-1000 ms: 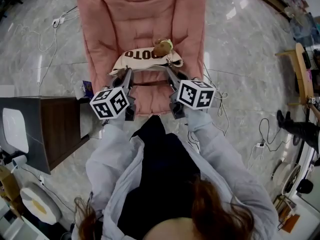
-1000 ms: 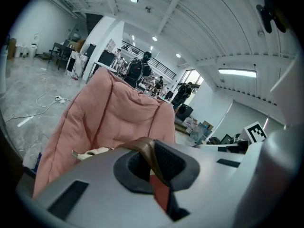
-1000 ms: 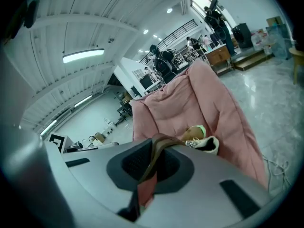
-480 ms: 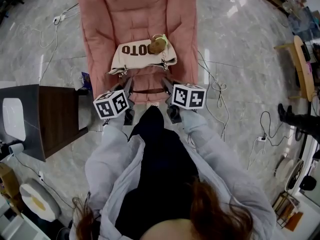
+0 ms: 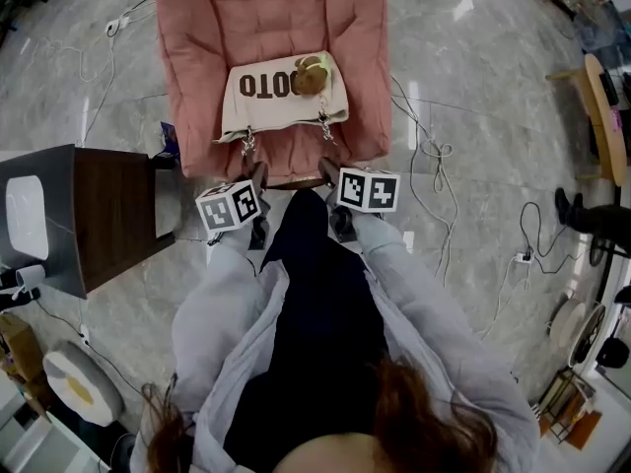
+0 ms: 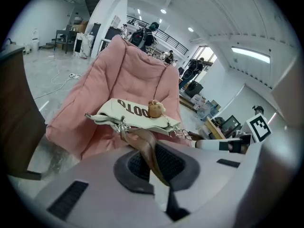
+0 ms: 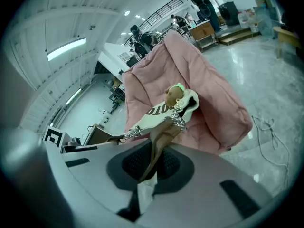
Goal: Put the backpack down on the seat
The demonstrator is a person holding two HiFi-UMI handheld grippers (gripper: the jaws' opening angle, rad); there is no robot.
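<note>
The cream backpack (image 5: 279, 95), with brown letters and a small bear charm (image 5: 312, 75), lies flat on the seat of the pink padded chair (image 5: 197, 28). Its brown straps run from metal chains toward me. My left gripper (image 5: 258, 172) is at the seat's front edge, shut on one brown strap (image 6: 145, 148) that passes between its pads. My right gripper (image 5: 327, 168) sits beside it, shut on the other brown strap (image 7: 159, 144). The bag (image 6: 135, 113) rests a little beyond the left gripper (image 6: 154, 175). Past the right gripper (image 7: 145, 175), the bag (image 7: 164, 110) shows the same.
A dark wooden side table (image 5: 113, 215) stands close on the chair's left. Loose cables (image 5: 424, 146) trail over the marble floor on the right. Wooden furniture (image 5: 601, 116) is at the far right, and people stand far behind the chair.
Both grippers have drawn back toward me from the bag to the seat's front edge. The bag has come down flat on the seat and the jaws stay shut on the straps.
</note>
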